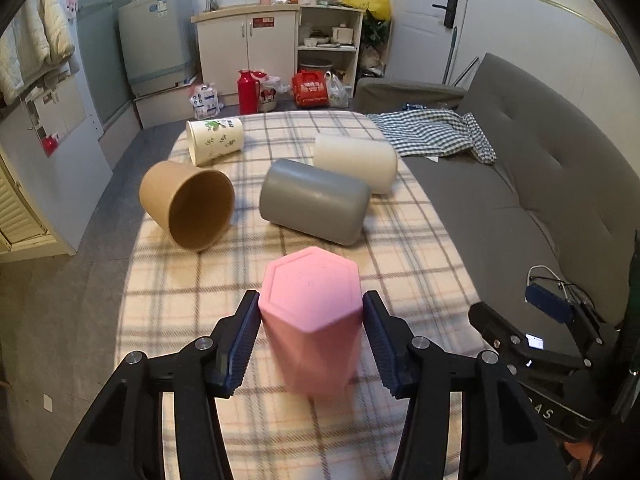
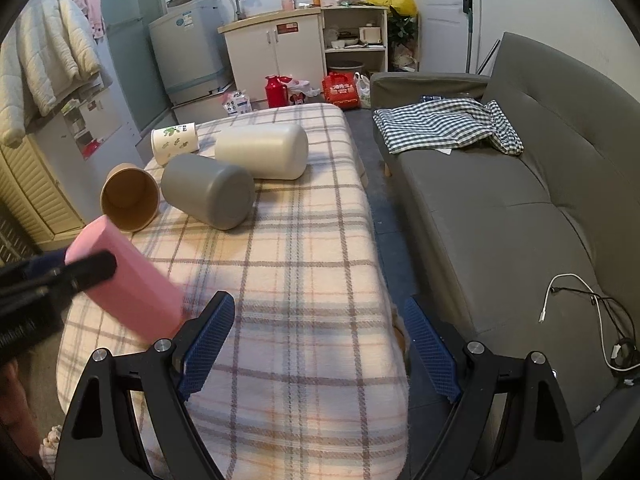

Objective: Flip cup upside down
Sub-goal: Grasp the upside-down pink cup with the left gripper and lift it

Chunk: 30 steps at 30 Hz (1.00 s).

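A pink hexagonal cup sits between the pads of my left gripper, which is shut on it. Its closed base points up and away from the camera. In the right wrist view the pink cup is tilted above the plaid blanket, with the left gripper's finger across it. My right gripper is open and empty, over the blanket's right side.
Several cups lie on their sides further back: a brown paper cup, a grey cup, a white cup and a printed paper cup. A grey sofa with a checked cloth stands to the right.
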Each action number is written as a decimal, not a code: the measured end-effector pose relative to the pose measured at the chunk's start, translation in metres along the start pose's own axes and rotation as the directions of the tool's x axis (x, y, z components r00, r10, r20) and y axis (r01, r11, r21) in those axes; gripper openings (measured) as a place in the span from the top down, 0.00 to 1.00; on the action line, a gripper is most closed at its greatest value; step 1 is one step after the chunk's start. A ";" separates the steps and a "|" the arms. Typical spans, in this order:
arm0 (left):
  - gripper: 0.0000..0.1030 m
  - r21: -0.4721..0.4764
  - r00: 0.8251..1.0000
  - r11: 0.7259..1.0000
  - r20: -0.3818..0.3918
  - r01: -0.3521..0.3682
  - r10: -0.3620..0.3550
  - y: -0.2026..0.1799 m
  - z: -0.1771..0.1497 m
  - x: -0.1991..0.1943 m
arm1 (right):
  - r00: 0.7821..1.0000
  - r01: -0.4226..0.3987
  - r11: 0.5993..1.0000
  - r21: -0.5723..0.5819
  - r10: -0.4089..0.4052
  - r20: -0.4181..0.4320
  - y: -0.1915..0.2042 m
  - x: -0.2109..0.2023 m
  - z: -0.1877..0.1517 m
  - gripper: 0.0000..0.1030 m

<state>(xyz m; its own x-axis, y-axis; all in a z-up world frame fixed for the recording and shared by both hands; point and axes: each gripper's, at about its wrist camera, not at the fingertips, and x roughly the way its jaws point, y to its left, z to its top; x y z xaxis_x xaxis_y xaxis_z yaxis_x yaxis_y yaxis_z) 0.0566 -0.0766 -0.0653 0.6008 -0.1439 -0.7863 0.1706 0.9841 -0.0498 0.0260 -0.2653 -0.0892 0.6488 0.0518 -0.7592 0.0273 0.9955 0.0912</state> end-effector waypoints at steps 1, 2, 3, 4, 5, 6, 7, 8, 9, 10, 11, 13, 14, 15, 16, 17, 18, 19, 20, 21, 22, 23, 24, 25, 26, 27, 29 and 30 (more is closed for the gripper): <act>0.48 -0.004 1.000 1.000 0.000 -0.001 0.001 0.002 0.001 0.001 | 1.000 -0.001 1.000 -0.002 0.001 -0.001 0.001 0.001 0.000 0.16; 0.48 -0.007 1.000 1.000 0.001 -0.001 0.001 0.003 0.001 0.001 | 1.000 -0.001 1.000 -0.004 0.001 -0.001 0.001 0.001 0.000 0.16; 0.48 -0.009 1.000 1.000 0.003 -0.003 0.003 0.004 0.002 0.002 | 1.000 -0.002 1.000 -0.006 0.002 -0.001 0.002 0.001 0.000 0.16; 0.48 -0.009 1.000 1.000 0.006 -0.003 0.003 0.004 0.002 0.002 | 1.000 -0.003 1.000 -0.007 0.003 -0.001 0.002 0.001 0.000 0.16; 0.48 -0.007 1.000 1.000 0.011 -0.003 0.003 0.004 0.003 0.001 | 1.000 -0.003 1.000 -0.007 0.003 -0.002 0.003 0.002 0.000 0.16; 0.48 -0.006 1.000 1.000 0.015 -0.003 0.003 0.003 0.004 0.002 | 1.000 -0.002 1.000 -0.008 0.002 -0.002 0.003 0.002 0.000 0.16; 0.48 -0.005 1.000 1.000 0.022 -0.004 0.004 0.003 0.006 0.002 | 1.000 -0.003 1.000 -0.007 0.003 -0.001 0.003 0.002 0.000 0.16; 0.48 -0.004 1.000 1.000 0.029 -0.004 0.004 0.002 0.007 0.003 | 1.000 -0.004 1.000 -0.006 0.004 -0.002 0.003 0.002 0.000 0.16; 0.48 -0.004 0.999 1.000 0.041 -0.002 0.002 0.002 0.008 0.003 | 1.000 -0.004 1.000 -0.006 0.004 -0.004 0.003 0.003 0.000 0.16; 0.48 -0.005 0.999 1.000 0.053 -0.003 0.003 0.002 0.009 0.005 | 1.000 -0.003 1.000 -0.007 0.003 -0.004 0.003 0.002 0.000 0.16; 0.48 -0.002 0.998 1.000 0.062 -0.008 0.009 0.001 0.010 0.006 | 1.000 -0.003 1.000 -0.006 0.003 -0.004 0.003 0.003 0.000 0.16; 0.48 0.009 0.997 1.000 0.070 -0.024 0.024 0.000 0.009 0.012 | 1.000 -0.003 1.000 -0.006 0.003 -0.005 0.003 0.003 0.000 0.16; 0.48 0.009 0.997 1.000 0.068 -0.024 0.024 0.000 0.007 0.015 | 1.000 -0.002 1.000 -0.008 0.002 -0.005 0.003 0.003 0.000 0.16; 0.48 0.002 0.998 1.000 0.062 -0.022 0.021 0.001 0.005 0.018 | 1.000 -0.001 1.000 -0.008 0.001 -0.006 0.004 0.003 0.000 0.16; 0.48 -0.005 0.998 1.000 0.053 -0.018 0.019 0.001 0.004 0.020 | 1.000 0.000 1.000 -0.008 0.000 -0.006 0.004 0.003 0.000 0.16; 0.48 -0.007 0.999 1.000 0.044 -0.013 0.014 0.002 0.001 0.023 | 1.000 0.001 1.000 -0.007 -0.001 -0.008 0.004 0.003 0.000 0.16; 0.48 -0.003 0.998 1.000 0.057 -0.015 0.015 0.002 -0.001 0.022 | 1.000 0.000 1.000 -0.006 0.000 -0.009 0.004 0.004 -0.001 0.16; 0.48 0.005 0.998 1.000 0.062 -0.016 0.016 0.001 -0.003 0.022 | 1.000 0.000 1.000 -0.005 0.000 -0.011 0.004 0.004 -0.001 0.16; 0.48 0.015 0.998 1.000 0.062 -0.020 0.019 0.000 -0.004 0.022 | 1.000 0.000 1.000 -0.005 0.000 -0.012 0.004 0.004 -0.001 0.16; 0.48 0.019 0.998 1.000 0.063 -0.021 0.020 -0.001 -0.005 0.021 | 1.000 0.001 1.000 -0.006 -0.001 -0.013 0.005 0.004 -0.001 0.16; 0.48 0.021 0.998 1.000 0.063 -0.020 0.019 -0.002 -0.005 0.021 | 1.000 0.000 1.000 -0.005 0.000 -0.014 0.005 0.004 0.000 0.16; 0.47 0.021 0.998 1.000 0.063 -0.020 0.019 -0.002 -0.005 0.020 | 1.000 -0.001 1.000 -0.005 0.001 -0.012 0.005 0.004 -0.001 0.16; 0.47 0.016 0.998 1.000 0.066 -0.026 0.025 -0.002 -0.005 0.019 | 1.000 -0.002 1.000 -0.006 0.002 -0.011 0.006 0.004 -0.001 0.16; 0.45 0.003 0.997 1.000 0.077 -0.029 0.029 -0.001 -0.005 0.017 | 1.000 -0.003 1.000 -0.008 0.003 -0.009 0.006 0.003 -0.001 0.16; 0.36 -0.006 0.996 1.000 0.084 -0.022 0.022 -0.001 -0.005 0.015 | 1.000 -0.003 1.000 -0.011 0.003 -0.007 0.007 0.002 -0.001 0.16; 0.32 -0.012 0.996 1.000 0.089 -0.017 0.018 -0.001 -0.005 0.013 | 1.000 -0.004 1.000 -0.011 0.004 -0.006 0.008 0.001 0.000 0.16; 0.26 -0.029 0.994 1.000 0.111 -0.012 0.016 0.001 -0.003 0.005 | 1.000 -0.010 1.000 -0.008 0.010 -0.001 0.008 -0.002 0.001 0.16; 0.26 -0.033 0.992 0.999 0.123 -0.006 0.010 0.001 -0.001 0.001 | 1.000 -0.011 1.000 -0.007 0.011 0.005 0.008 -0.005 0.001 0.16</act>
<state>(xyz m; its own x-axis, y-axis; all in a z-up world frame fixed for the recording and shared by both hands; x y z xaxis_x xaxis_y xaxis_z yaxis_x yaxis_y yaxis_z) 0.0563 -0.0751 -0.0666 0.6939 -0.1460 -0.7051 0.1412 0.9878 -0.0655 0.0243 -0.2574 -0.0840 0.6531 0.0621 -0.7547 0.0147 0.9954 0.0946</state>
